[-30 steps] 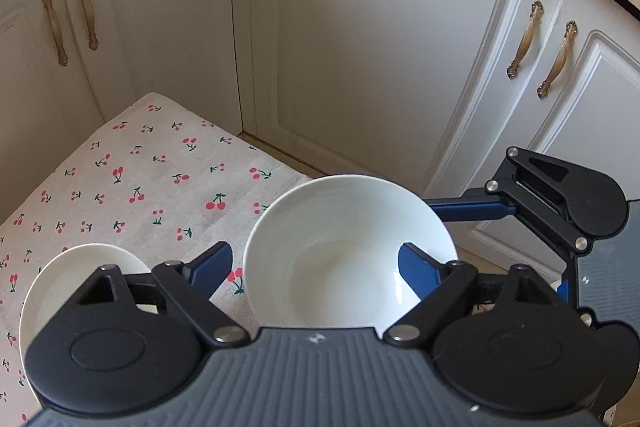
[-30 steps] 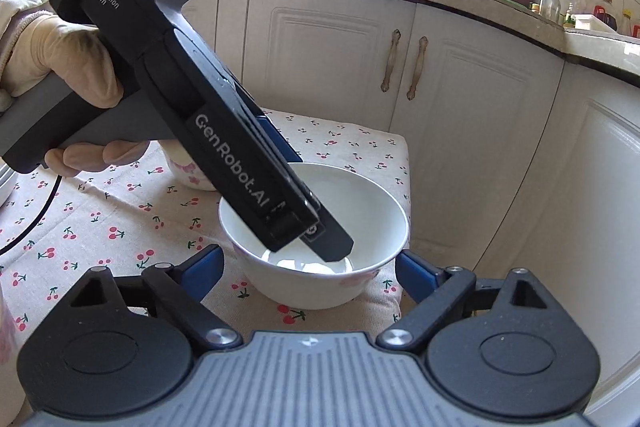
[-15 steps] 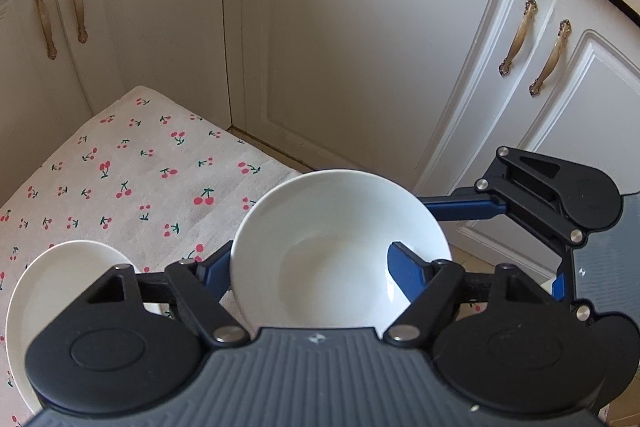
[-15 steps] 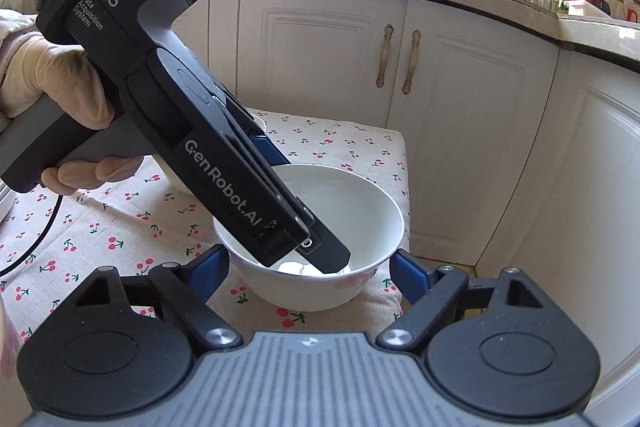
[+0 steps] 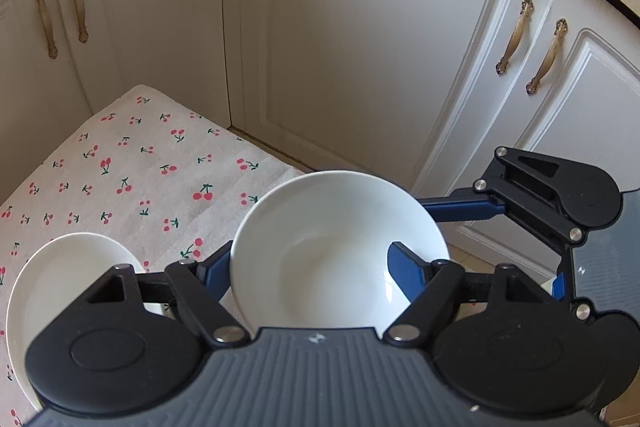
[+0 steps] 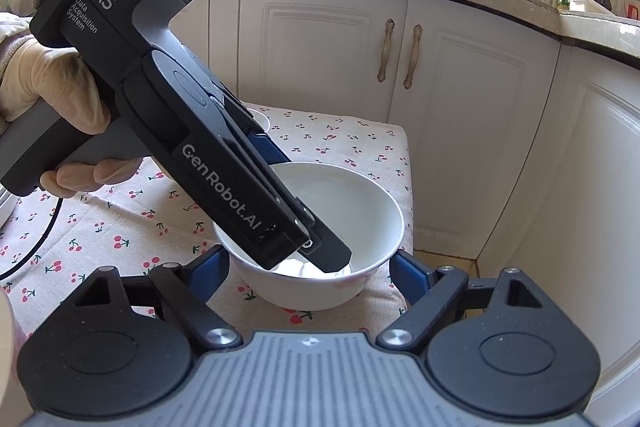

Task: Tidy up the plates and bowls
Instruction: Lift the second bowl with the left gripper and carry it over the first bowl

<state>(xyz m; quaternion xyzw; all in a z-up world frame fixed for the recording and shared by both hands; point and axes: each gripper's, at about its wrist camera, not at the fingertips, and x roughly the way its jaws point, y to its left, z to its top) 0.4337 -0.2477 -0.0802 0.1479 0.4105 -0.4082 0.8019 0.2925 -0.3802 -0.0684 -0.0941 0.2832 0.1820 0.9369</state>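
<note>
Your left gripper (image 5: 308, 267) has closed in since a second ago: one blue finger now sits inside the white bowl (image 5: 338, 251), the other outside, clamping its wall. The bowl rests at the lower centre of the frame on the cherry-print cloth (image 5: 132, 167). Your right gripper (image 6: 308, 271) has also narrowed, but its jaws straddle the bowl (image 6: 320, 227) and the pads stand just clear of it. A second white bowl (image 5: 60, 275) lies at lower left.

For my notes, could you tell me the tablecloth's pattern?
Red cherries on the pale tablecloth, clearest in the left wrist view.
</note>
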